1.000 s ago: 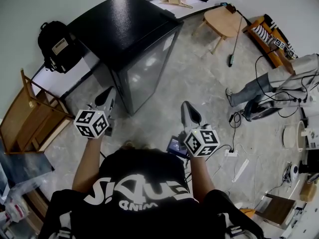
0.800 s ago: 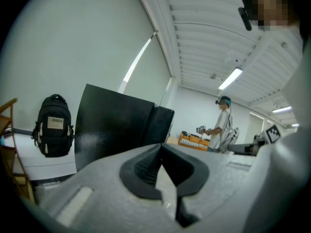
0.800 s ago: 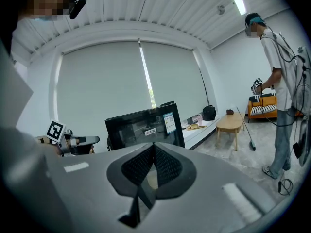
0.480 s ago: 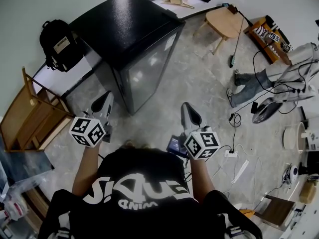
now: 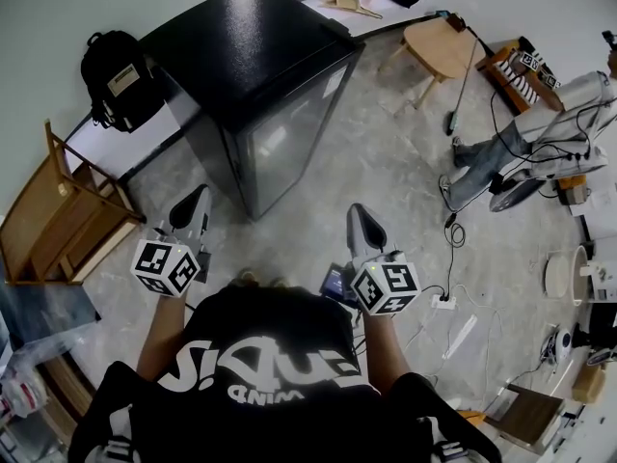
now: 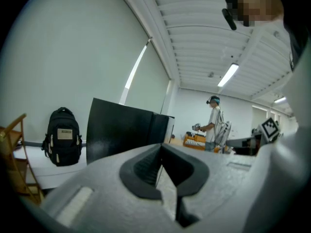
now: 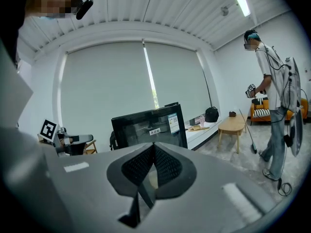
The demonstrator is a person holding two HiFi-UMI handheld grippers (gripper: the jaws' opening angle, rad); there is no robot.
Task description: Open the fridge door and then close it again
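Note:
The black fridge [image 5: 255,61] stands on the floor ahead of me with its glass door [image 5: 289,138] closed. My left gripper [image 5: 198,199] hovers shut and empty short of the fridge's near left corner, apart from it. My right gripper [image 5: 359,216] is shut and empty too, out to the right of the door over bare floor. In the left gripper view the left gripper [image 6: 161,147] has its jaws together and the fridge's dark side [image 6: 121,130] lies beyond. From the right gripper [image 7: 154,147] I see the fridge's glass front [image 7: 150,126] some way off.
A black backpack [image 5: 118,75] rests against the wall left of the fridge, and a wooden chair [image 5: 58,210] stands at my left. At the back right are a low wooden table [image 5: 439,41] and a broom [image 5: 461,75]. A person [image 5: 540,133] stands at the right among floor cables [image 5: 453,297].
My left gripper has drawn back toward me and to the left, away from the fridge. The right gripper has stayed put. The person at the right has shifted. The door stays closed.

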